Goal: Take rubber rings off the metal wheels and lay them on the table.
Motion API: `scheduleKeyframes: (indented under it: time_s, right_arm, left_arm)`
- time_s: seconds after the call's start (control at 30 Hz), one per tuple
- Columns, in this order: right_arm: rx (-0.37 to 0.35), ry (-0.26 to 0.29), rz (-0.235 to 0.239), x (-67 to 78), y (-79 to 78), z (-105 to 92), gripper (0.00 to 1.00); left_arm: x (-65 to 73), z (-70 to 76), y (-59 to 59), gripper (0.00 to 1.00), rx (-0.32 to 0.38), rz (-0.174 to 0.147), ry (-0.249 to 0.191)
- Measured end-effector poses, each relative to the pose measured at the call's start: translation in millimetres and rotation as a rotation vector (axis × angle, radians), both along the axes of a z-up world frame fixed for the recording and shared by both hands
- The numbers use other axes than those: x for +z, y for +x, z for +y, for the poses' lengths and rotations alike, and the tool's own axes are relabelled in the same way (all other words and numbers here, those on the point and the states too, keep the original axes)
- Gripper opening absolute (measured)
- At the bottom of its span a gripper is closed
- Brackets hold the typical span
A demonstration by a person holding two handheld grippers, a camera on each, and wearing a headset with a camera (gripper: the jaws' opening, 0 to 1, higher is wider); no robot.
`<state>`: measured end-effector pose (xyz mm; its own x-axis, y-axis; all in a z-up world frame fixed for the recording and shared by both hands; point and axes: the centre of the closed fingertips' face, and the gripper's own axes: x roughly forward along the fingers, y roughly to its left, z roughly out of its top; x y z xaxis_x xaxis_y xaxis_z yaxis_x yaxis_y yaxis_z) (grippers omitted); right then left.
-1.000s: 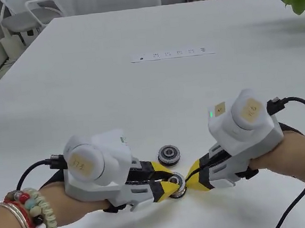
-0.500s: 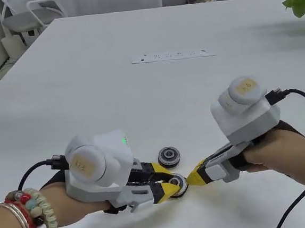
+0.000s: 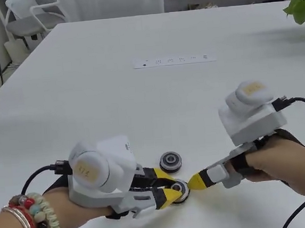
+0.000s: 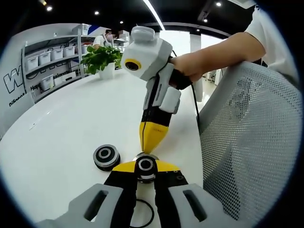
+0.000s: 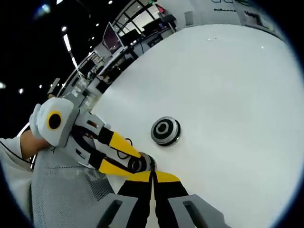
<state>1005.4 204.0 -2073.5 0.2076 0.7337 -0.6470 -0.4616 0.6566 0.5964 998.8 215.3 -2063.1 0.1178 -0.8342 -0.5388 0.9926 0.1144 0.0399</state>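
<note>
My white table (image 3: 87, 98) carries a power strip (image 3: 173, 61) far off and, near me, a loose wheel (image 3: 170, 161) and a black rubber ring (image 4: 153, 213) — both lying flat.

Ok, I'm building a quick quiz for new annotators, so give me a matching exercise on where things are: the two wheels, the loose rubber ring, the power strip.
Things:
1. nearer wheel
2. farther wheel
3. loose rubber ring
4. power strip

Places:
a. far across the table
b. clamped between the left gripper jaws
c. on the table under the left gripper
d. free on the table, touched by nothing

Pairs: 1-b, 2-d, 3-c, 4-a
</note>
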Motion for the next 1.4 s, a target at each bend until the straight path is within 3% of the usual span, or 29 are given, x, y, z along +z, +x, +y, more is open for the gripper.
scheduleKeyframes:
  time_s: [0.03,0.23,0.4,0.73,0.87,1.23,1.33,1.4]
  right_arm:
    - [-0.006,0.036,0.008,3.9,-0.1,2.6,0.00]
    - [0.026,-0.011,-0.013,3.1,-3.9,-0.3,0.00]
    - [0.024,0.003,-0.004,5.5,-6.2,2.1,0.00]
    - [0.052,0.002,-0.019,7.0,-8.4,6.0,0.00]
    - [0.080,-0.017,-0.050,6.6,-6.6,7.8,0.00]
    - [0.088,-0.005,-0.053,7.6,-6.7,10.8,0.00]
    - [0.092,0.020,-0.050,10.4,-7.1,14.5,0.00]
    - [0.090,0.130,-0.036,24.9,-10.3,28.4,0.00]
  left_arm:
    - [0.0,0.0,0.0,0.08,0.000,0.000,0.000]
    - [-0.1,-0.1,-0.4,0.08,-0.003,-0.003,-0.001]
    - [-0.1,0.0,-0.3,0.08,-0.003,-0.002,-0.003]
    - [-0.3,-0.3,-0.1,0.08,-0.003,0.000,-0.007]
    - [-0.4,-0.3,0.0,0.08,-0.004,0.000,-0.007]
    - [-0.5,-0.7,0.3,0.08,-0.003,0.000,-0.007]
    - [-0.6,-0.6,0.3,0.08,-0.003,0.001,-0.007]
    - [-0.5,-0.8,0.4,0.08,-0.002,0.000,-0.008]
